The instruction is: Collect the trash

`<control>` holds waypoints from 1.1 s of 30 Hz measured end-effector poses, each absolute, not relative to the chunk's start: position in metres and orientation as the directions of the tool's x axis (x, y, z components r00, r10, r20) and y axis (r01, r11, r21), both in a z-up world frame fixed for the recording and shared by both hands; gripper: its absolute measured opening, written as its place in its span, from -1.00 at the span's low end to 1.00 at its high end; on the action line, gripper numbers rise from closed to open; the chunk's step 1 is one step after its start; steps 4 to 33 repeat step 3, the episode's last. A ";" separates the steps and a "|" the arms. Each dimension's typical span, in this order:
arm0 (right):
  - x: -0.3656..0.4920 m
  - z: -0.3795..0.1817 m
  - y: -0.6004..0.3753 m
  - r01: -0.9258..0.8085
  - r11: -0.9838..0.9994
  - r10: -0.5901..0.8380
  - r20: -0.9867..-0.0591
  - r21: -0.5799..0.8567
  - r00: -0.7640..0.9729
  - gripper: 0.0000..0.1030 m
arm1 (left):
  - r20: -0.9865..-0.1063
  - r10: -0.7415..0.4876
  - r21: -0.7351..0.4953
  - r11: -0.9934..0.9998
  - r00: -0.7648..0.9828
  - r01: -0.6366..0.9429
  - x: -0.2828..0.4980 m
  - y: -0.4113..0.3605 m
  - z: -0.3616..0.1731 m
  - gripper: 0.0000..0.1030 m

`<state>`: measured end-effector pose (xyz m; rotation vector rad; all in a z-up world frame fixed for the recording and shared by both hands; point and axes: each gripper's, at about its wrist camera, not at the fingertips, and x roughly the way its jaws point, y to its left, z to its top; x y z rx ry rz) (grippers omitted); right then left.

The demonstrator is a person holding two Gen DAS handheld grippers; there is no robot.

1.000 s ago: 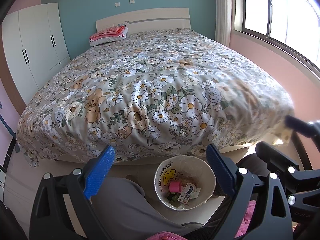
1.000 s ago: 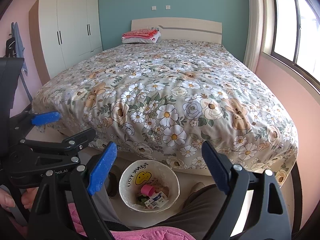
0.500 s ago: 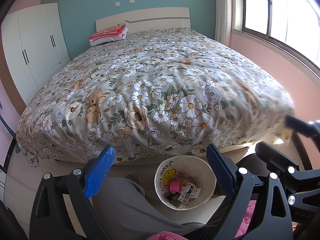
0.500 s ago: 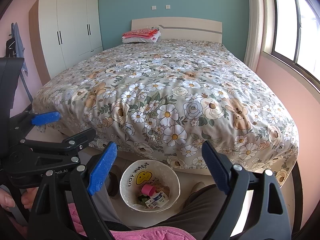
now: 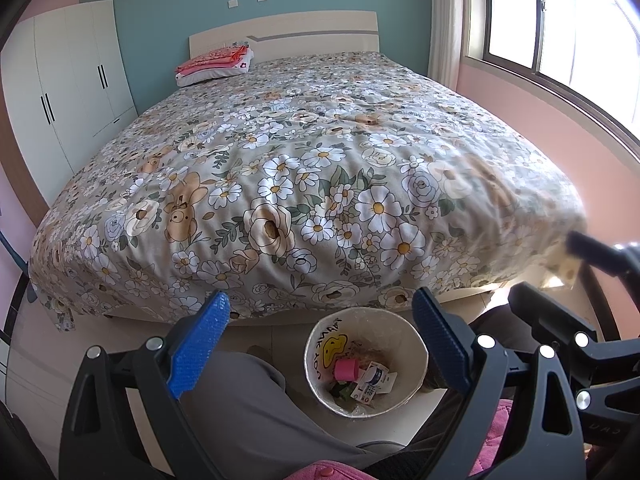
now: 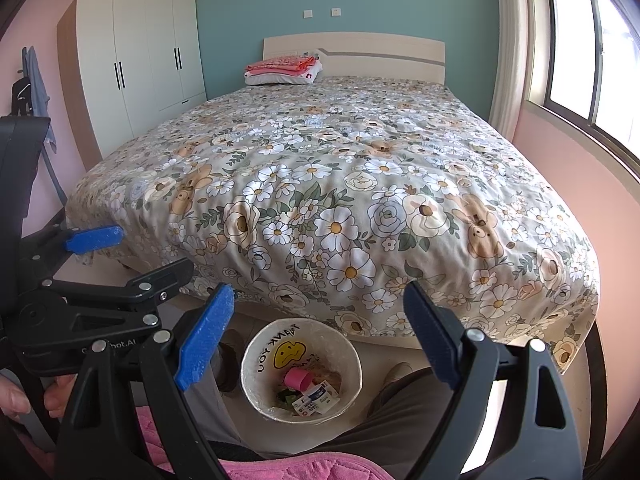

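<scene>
Left wrist view: left gripper (image 5: 320,346) spread wide, nothing between blue pads. Round white paper-lined waste bin with yellow smiley print (image 5: 320,354) upright on floor at foot of floral-quilted bed (image 5: 304,168), mouth facing up, between grey-trousered knees. Pink cylindrical cap (image 5: 346,369) inside, on its side (axis roughly level), beside small white cartons (image 5: 376,380).

Right wrist view: right gripper (image 6: 316,340) likewise spread, empty. Same bin (image 6: 256,364) below, cap's (image 6: 298,379) open end turned right.

A bed (image 6: 344,184) fills the middle of the room. A wardrobe (image 6: 140,60) stands far left, a window (image 6: 592,52) right. Near its foot, a bin (image 6: 264,344) on the floor holds trash (image 6: 314,394). Folded bedding (image 6: 284,66) lies at the far end.
</scene>
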<state>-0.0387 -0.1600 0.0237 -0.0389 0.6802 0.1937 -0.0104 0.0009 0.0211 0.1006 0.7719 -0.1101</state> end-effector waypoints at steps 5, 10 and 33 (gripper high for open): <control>-0.039 0.024 -0.160 -0.190 0.981 0.164 -0.628 0.027 0.761 0.66 | -0.699 -0.058 0.057 0.989 0.713 0.136 -0.010 0.001 0.021 0.82; -0.039 0.024 -0.160 -0.190 0.981 0.164 -0.628 0.027 0.761 0.66 | -0.699 -0.058 0.057 0.989 0.713 0.136 -0.010 0.001 0.021 0.82; -0.039 0.024 -0.160 -0.190 0.981 0.164 -0.628 0.027 0.761 0.66 | -0.699 -0.058 0.057 0.989 0.713 0.136 -0.010 0.001 0.021 0.82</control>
